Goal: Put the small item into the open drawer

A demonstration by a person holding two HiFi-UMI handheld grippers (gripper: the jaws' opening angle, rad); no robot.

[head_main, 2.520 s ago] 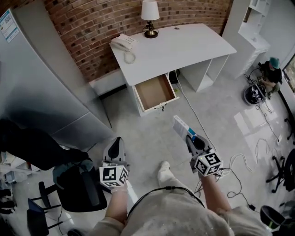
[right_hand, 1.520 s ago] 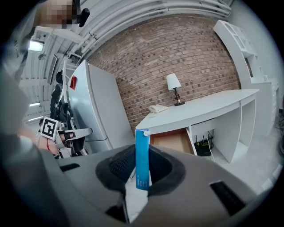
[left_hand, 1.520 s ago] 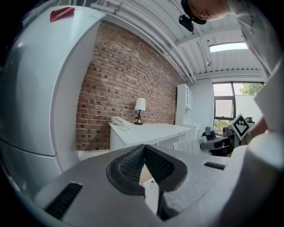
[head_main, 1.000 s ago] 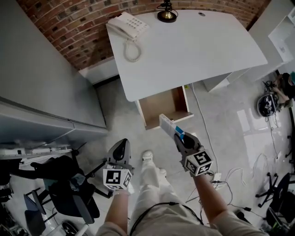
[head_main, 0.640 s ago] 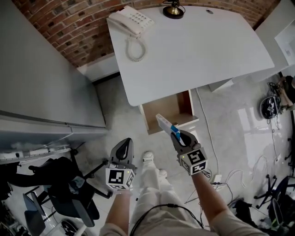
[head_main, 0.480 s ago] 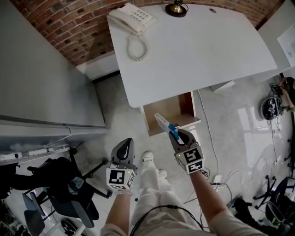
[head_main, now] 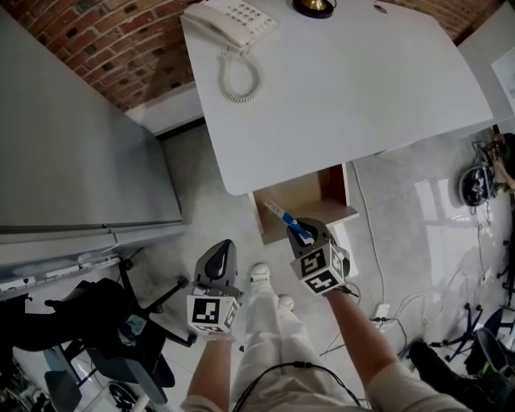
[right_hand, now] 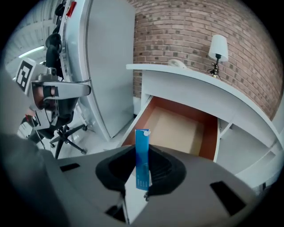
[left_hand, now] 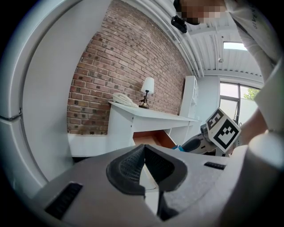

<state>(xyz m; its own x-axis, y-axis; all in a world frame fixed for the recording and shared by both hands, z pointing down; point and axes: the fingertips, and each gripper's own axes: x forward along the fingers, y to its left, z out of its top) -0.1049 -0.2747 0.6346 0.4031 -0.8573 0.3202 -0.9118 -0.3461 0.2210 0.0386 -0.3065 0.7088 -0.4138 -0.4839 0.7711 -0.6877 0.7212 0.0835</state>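
Observation:
A small flat box [head_main: 281,216], blue and white, is clamped between the jaws of my right gripper [head_main: 296,231]. In the right gripper view the box [right_hand: 142,160] stands on edge between the pads, and the gripper [right_hand: 143,156] tilts down at the open wooden drawer [right_hand: 178,127]. Seen from the head, the box hovers over the front edge of the drawer [head_main: 302,195], which is pulled out from under the white desk [head_main: 338,88]. My left gripper [head_main: 217,259] hangs lower left near the floor, its tips together and nothing in them [left_hand: 143,148]. The drawer bottom looks bare.
A telephone [head_main: 229,20] and a lamp base [head_main: 314,6] stand on the desk. A tall grey cabinet [head_main: 72,145] fills the left side. A black office chair [head_main: 121,330] is at lower left. Cables [head_main: 386,310] lie on the floor at right. The person's shoes [head_main: 261,278] are between the grippers.
The person has stepped closer to the desk. My right gripper has moved up-left to the drawer's front edge, dipping and rolling with the box. The left gripper has hardly shifted in the picture.

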